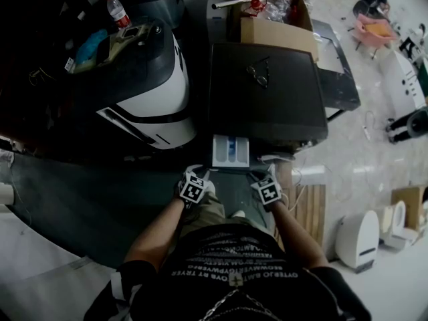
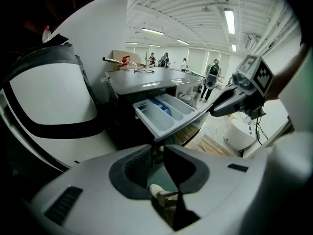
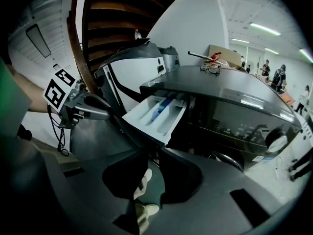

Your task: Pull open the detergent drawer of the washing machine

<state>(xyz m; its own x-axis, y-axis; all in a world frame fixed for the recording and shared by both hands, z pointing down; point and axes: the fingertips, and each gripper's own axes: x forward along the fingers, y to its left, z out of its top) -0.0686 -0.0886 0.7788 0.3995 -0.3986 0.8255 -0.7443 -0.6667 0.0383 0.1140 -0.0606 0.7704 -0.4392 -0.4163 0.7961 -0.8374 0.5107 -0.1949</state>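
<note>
The dark washing machine [image 1: 267, 92] stands in front of me. Its white detergent drawer [image 1: 231, 151] is pulled out, showing its compartments and a blue insert. The left gripper [image 1: 194, 187] and the right gripper [image 1: 267, 191] hang side by side just short of the drawer's front edge. In the left gripper view the drawer [image 2: 164, 112] lies just above the gripper [image 2: 157, 153], whose jaws stand a little apart with nothing between them. The right gripper view shows the same: the drawer [image 3: 156, 114] is ahead of the gripper [image 3: 150, 155], which is open and holds nothing. My shoes show through both gaps.
A white and black machine [image 1: 147, 92] stands to the left of the washer, with a water bottle [image 1: 118, 11] on it. A cardboard box [image 1: 274, 19] and glasses [image 1: 259, 72] lie on the washer's top. A wooden pallet [image 1: 311, 206] and a white appliance [image 1: 358, 236] are on the right.
</note>
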